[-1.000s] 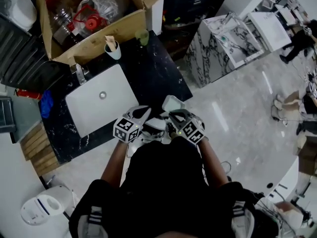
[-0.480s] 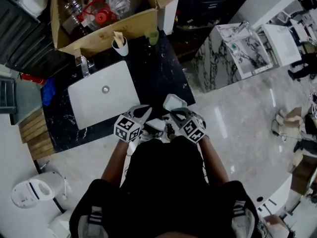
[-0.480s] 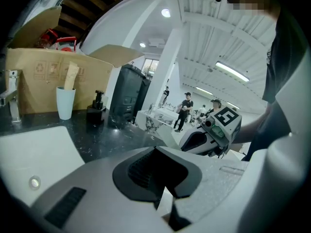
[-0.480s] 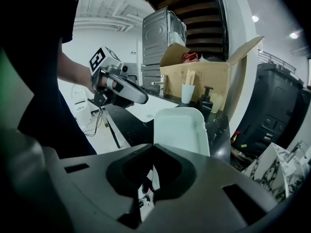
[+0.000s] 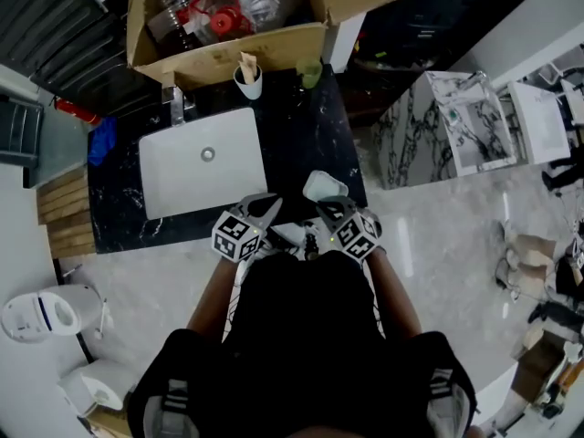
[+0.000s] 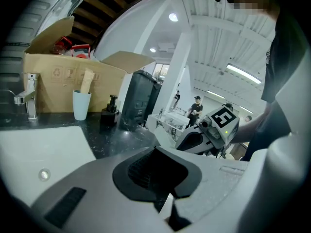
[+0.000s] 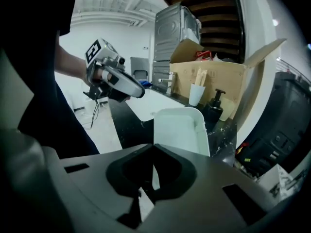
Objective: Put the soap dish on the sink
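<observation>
Soap dish, at the centre of the right gripper view, is pinched by its near edge in the right gripper. The left gripper is closed on nothing. That thin hold could let the dish tilt and slip short of the sink.

The right gripper carries a white soap dish over the black counter, just right of the white sink; the left gripper is beside it.

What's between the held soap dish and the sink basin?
Only bare black countertop, per the head view, between the soap dish in the right gripper and the basin.
</observation>
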Demonstrator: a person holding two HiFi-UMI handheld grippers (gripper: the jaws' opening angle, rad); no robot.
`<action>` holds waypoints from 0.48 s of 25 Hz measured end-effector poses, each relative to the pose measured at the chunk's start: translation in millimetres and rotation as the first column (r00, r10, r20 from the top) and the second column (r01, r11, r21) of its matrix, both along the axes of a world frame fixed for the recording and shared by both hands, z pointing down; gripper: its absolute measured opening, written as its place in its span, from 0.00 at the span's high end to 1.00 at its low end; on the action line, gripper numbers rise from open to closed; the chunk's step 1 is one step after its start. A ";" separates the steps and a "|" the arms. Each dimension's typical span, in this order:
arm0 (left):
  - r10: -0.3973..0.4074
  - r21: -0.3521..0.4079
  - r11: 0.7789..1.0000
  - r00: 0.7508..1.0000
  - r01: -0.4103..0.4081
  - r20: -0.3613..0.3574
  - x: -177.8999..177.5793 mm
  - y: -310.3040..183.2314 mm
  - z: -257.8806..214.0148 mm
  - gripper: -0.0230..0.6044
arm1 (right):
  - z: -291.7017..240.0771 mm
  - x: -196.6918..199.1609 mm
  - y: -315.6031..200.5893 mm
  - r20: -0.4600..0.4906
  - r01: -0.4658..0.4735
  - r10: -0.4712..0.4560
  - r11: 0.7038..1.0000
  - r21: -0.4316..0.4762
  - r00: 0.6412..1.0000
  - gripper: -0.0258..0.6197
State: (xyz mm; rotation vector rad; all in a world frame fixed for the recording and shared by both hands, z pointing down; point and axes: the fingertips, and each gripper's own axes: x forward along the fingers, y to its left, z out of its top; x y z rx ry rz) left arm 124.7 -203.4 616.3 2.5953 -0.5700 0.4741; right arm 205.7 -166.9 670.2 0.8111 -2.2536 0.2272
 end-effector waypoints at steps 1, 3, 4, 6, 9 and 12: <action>-0.011 0.000 1.000 1.000 0.011 0.001 -1.8 -0.4 0.6 0.96 | 4.5 0.4 -0.8 -0.031 0.023 -0.023 1.000 -0.001 0.999 0.96; -0.034 -0.002 0.999 0.999 0.034 0.003 -4.9 -1.6 2.4 0.96 | 11.4 1.0 -3.0 -0.068 0.060 -0.060 0.998 -0.011 0.996 0.96; -0.046 -0.002 0.999 0.999 0.046 0.003 -5.8 -2.7 2.9 0.96 | 12.7 1.1 -5.4 -0.075 0.074 -0.075 0.997 -0.014 0.994 0.96; -0.069 0.001 0.998 0.998 0.069 -0.001 -6.3 -4.8 2.2 0.96 | 13.9 1.7 -9.7 -0.086 0.099 -0.100 0.995 -0.016 0.991 0.96; -0.101 0.008 0.995 0.995 0.101 -0.007 -6.2 -6.2 0.9 0.96 | 17.5 3.3 -13.4 -0.117 0.137 -0.138 0.990 -0.018 0.984 0.96; -0.125 0.010 0.992 0.992 0.125 -0.009 -6.8 -5.8 1.3 0.96 | 22.8 3.6 -17.1 -0.158 0.179 -0.180 0.984 -0.019 0.971 0.96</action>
